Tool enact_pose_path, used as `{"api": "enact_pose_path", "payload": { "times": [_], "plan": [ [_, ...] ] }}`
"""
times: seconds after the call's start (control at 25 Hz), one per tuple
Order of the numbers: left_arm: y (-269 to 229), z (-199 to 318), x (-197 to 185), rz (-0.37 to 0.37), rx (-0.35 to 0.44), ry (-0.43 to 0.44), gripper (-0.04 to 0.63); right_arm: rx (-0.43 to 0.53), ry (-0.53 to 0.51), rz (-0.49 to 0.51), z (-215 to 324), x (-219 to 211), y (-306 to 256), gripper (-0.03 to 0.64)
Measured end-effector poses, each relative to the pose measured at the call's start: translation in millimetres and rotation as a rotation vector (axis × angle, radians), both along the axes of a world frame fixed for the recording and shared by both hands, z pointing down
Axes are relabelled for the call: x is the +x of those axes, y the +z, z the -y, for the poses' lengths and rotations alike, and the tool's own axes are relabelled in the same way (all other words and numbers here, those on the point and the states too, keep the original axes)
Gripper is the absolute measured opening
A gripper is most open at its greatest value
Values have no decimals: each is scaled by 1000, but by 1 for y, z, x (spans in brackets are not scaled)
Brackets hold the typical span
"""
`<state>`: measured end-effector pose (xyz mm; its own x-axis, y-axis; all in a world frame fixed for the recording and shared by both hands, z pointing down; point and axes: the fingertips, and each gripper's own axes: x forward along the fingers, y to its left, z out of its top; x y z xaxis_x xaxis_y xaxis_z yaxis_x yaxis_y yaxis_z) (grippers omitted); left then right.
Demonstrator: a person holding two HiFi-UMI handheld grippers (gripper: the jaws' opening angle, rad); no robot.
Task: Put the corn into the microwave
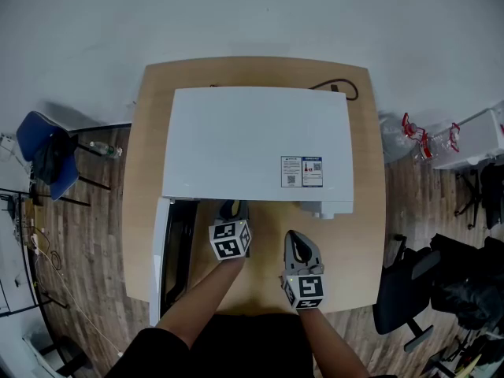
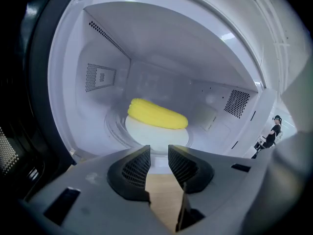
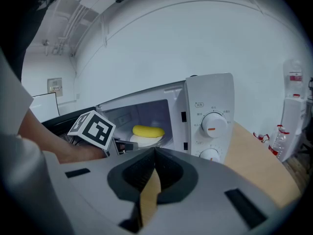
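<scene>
The corn [image 2: 157, 114] lies on a white plate [image 2: 155, 136], mid-frame, inside the microwave [image 2: 161, 43]. My left tool [image 2: 159, 154] stands apart and empty, my right tool [image 3: 154, 153] together. The corn looks light, firm (perhaps slick); I'd take it mid-length.

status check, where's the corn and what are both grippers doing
Left gripper open, empty, at the microwave mouth. Right gripper shut, empty, outside. Corn on the plate inside. Door open, nothing in the way.
</scene>
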<state>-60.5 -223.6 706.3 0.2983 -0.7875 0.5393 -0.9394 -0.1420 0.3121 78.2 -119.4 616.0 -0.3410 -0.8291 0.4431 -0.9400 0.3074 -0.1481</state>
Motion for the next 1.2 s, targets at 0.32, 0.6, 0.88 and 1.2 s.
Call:
{"api": "enact_pose_path", "payload": {
  "times": [0.32, 0.6, 0.88, 1.2],
  "plan": [
    [1, 5, -1, 42, -19, 11, 109, -10, 6, 3, -2, 5, 5, 58],
    [1, 14, 3, 53, -31, 19, 109, -18, 2, 4, -2, 6, 7, 59],
    [0, 19, 3, 48, -33, 7, 109, -16, 6, 1, -2, 11, 6, 60],
    [-10, -4, 4, -9, -41, 22, 109, 21, 14, -20, -2, 18, -8, 59]
  ]
}}
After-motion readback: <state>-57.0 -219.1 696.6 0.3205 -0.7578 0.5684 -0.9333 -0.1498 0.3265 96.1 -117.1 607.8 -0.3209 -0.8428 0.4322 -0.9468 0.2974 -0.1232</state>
